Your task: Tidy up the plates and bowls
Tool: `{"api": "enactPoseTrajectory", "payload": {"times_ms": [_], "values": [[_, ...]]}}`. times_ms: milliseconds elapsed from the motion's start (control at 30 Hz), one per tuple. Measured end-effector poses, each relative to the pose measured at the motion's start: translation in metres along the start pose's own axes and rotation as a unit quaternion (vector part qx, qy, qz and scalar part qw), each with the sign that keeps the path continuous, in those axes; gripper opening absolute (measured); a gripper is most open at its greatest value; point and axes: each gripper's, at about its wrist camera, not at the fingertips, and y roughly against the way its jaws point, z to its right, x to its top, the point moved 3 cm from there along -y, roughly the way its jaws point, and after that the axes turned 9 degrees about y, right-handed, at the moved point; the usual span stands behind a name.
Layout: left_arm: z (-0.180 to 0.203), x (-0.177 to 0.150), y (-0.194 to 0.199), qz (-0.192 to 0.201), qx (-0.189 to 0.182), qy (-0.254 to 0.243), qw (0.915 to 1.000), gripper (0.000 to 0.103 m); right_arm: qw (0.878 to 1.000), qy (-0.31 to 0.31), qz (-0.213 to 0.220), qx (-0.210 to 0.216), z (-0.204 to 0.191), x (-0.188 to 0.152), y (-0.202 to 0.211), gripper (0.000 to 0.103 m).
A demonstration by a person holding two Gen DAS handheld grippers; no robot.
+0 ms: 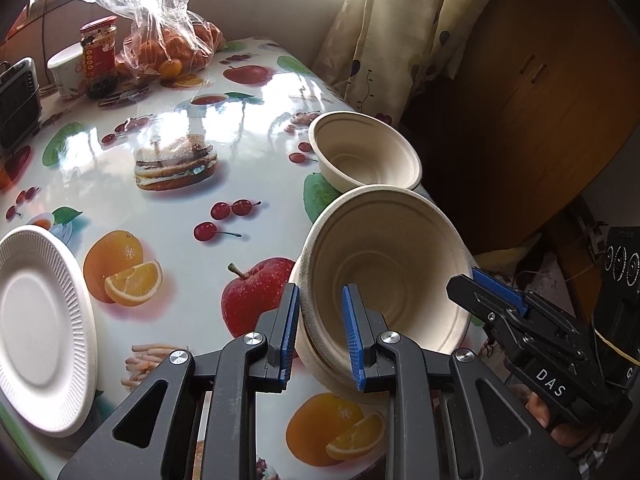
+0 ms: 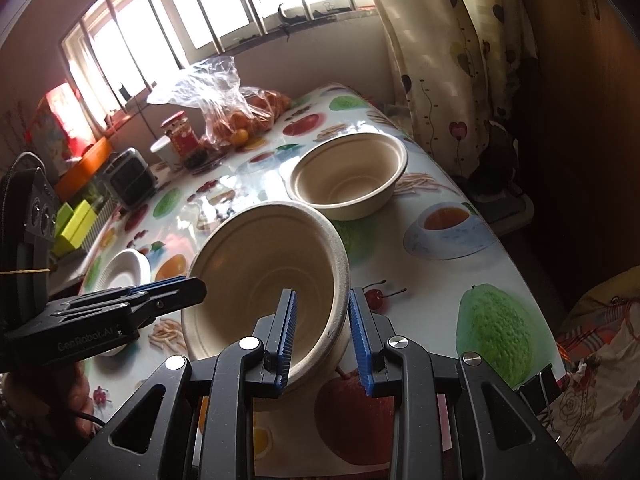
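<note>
A beige paper bowl [image 1: 392,272] hangs tilted above the fruit-print table [image 1: 180,208], held from both sides. My left gripper [image 1: 321,292] is shut on its left rim. My right gripper [image 2: 322,294] is shut on the opposite rim of the same bowl [image 2: 260,264]. Each gripper shows in the other's view, the right gripper [image 1: 476,276] and the left gripper [image 2: 188,286]. A second beige bowl [image 1: 364,152] [image 2: 348,176] stands upright on the table just beyond, near the right edge. A white ribbed paper plate [image 1: 36,328] [image 2: 124,272] lies at the left.
At the table's far end are a plastic bag of oranges [image 1: 172,44], a red-lidded jar [image 1: 98,52], a white cup [image 1: 64,68] and a black appliance [image 1: 16,100]. A curtain [image 1: 380,40] and a wooden cabinet [image 1: 520,80] stand beyond the table's right edge.
</note>
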Motion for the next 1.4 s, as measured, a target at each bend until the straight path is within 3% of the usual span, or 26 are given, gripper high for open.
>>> {"api": "enactPoseTrajectory", "payload": {"times_ms": [1400], "values": [[-0.0039,-0.0075,-0.0054,-0.013,0.007,0.009,0.9998,0.024,1.000,-0.004,-0.016,0.002,-0.0007,-0.0081,-0.0091,0.027]]}}
